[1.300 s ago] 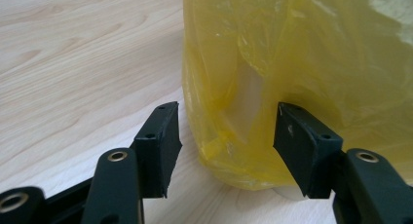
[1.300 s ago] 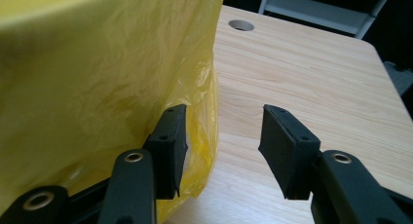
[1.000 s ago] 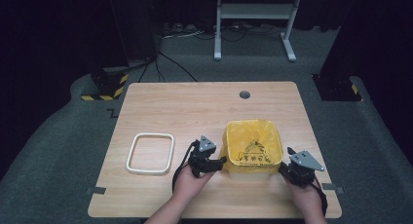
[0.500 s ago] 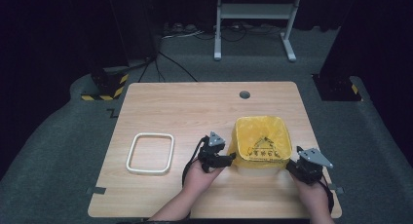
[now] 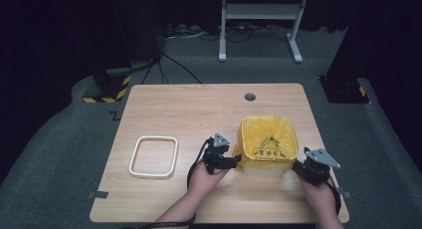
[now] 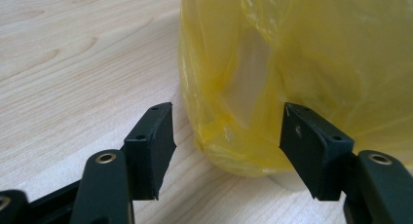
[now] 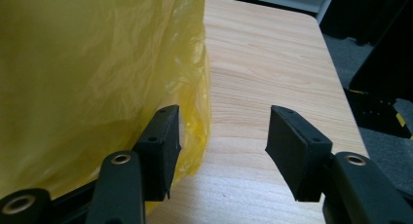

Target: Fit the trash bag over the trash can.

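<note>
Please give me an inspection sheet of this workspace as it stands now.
Surface: wooden table, with a round hole near the far edge.
Job's things: bin lined with a yellow bag; white frame lying flat, apart.
Clutter: nothing seen.
Grippers: left gripper and right gripper flank the bin, jaws open, just been opening, nothing clamped.
Cables: black cable trails from the left gripper; more on the floor.
Surroundings: grey carpet, white stand.

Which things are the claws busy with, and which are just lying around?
Busy with:
- yellow bag lining a white bin
- left claw, open at the bag's lower corner
- right claw, open beside the bag

Just lying around:
- white frame on the table
- stand on the floor behind
</note>
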A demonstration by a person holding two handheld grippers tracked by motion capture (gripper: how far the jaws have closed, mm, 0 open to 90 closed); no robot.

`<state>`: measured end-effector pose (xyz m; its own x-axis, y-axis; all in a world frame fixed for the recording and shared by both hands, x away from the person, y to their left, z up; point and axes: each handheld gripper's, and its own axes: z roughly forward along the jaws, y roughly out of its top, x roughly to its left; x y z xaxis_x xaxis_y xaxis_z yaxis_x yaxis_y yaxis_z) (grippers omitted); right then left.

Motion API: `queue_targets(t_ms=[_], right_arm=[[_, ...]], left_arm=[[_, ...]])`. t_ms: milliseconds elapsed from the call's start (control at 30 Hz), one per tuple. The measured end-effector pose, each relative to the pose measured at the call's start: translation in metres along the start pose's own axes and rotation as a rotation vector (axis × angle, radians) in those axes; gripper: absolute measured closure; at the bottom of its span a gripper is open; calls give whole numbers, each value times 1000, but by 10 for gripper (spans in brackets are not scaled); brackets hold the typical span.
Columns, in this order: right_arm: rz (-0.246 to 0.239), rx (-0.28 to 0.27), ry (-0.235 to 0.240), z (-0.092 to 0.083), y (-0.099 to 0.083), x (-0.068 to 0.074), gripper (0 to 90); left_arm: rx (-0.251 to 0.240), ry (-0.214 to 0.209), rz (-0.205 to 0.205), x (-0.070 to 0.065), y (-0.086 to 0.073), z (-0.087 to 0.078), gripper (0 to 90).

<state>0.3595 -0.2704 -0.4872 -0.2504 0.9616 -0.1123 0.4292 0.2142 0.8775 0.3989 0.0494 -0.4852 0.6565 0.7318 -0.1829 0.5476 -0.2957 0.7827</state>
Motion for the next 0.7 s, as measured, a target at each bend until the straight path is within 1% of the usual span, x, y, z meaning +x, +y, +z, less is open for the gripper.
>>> queue_targets(t_ms=[67, 167, 233, 267, 333, 400, 467, 500, 533, 567, 633, 667, 700], right_arm=[[1, -12, 0, -3, 1, -1, 434], [19, -27, -7, -11, 3, -5, 417], [20, -26, -21, -15, 4, -8, 417], [20, -27, -27, -17, 4, -9, 416], [47, -23, -24, -23, 4, -13, 392], [50, 4, -27, -26, 2, -16, 371], [56, 40, -28, -28, -1, -18, 356], [66, 71, -30, -28, -3, -19, 335], [73, 95, -30, -28, -4, -20, 333], [88, 132, -28, -27, -5, -21, 329], [105, 181, -31, -24, -8, -22, 319], [107, 215, -25, -22, -9, -22, 308], [108, 262, -11, -19, -10, -22, 292]], left_arm=[[-4, 6, 10, -2, 0, -7, 355], [-23, 13, 26, -2, 1, -23, 337], [-17, 28, 39, 0, 0, -32, 325], [2, 36, 43, 1, -1, -38, 312], [50, 61, 64, 3, -8, -46, 299], [102, 85, 92, 5, -17, -53, 296], [165, 123, 131, 9, -30, -58, 289], [181, 137, 139, 11, -35, -60, 285], [199, 149, 140, 15, -41, -61, 284], [216, 149, 133, 18, -45, -61, 282], [238, 144, 119, 24, -50, -60, 268], [252, 150, 116, 26, -52, -59, 264], [259, 153, 124, 28, -53, -58, 264]])
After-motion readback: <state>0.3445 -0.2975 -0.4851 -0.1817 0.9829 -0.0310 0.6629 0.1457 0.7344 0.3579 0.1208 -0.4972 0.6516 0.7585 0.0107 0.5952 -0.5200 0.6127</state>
